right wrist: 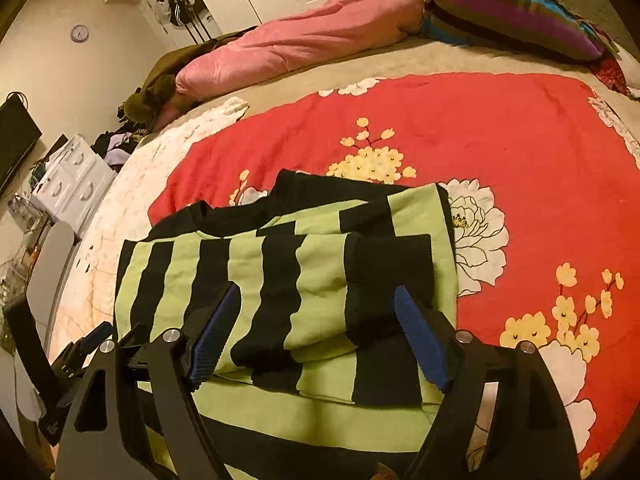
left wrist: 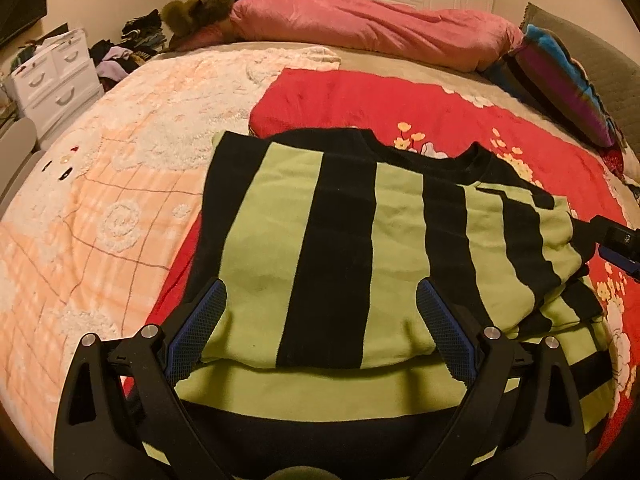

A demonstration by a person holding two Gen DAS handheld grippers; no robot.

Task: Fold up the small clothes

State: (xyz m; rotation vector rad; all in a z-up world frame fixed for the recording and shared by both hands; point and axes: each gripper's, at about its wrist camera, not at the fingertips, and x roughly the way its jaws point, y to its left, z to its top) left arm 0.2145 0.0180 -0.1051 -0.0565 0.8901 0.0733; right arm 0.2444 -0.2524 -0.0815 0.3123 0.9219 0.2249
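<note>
A green-and-black striped sweater (left wrist: pixel 340 220) lies partly folded on a red floral blanket (left wrist: pixel 360 100), neckline toward the far side. My left gripper (left wrist: pixel 322 286) hovers over the sweater's near fold, open, blue pads wide apart with cloth below and nothing pinched. In the right wrist view the sweater (right wrist: pixel 320 264) shows a sleeve folded across its body, ending in a black cuff (right wrist: pixel 390 264). My right gripper (right wrist: pixel 318 290) is open, one finger on either side of that sleeve, pads clear of it. The right gripper's tip (left wrist: pixel 618 240) shows at the sweater's right edge in the left wrist view.
The red blanket (right wrist: pixel 480 140) covers the bed's right part, with a peach fleece blanket (left wrist: pixel 100 180) to its left. A pink duvet (left wrist: pixel 360 28) and a striped pillow (left wrist: pixel 568 88) lie at the far side. White drawers (left wrist: pixel 52 76) and a clothes pile (left wrist: pixel 120 56) stand beyond the bed's left edge.
</note>
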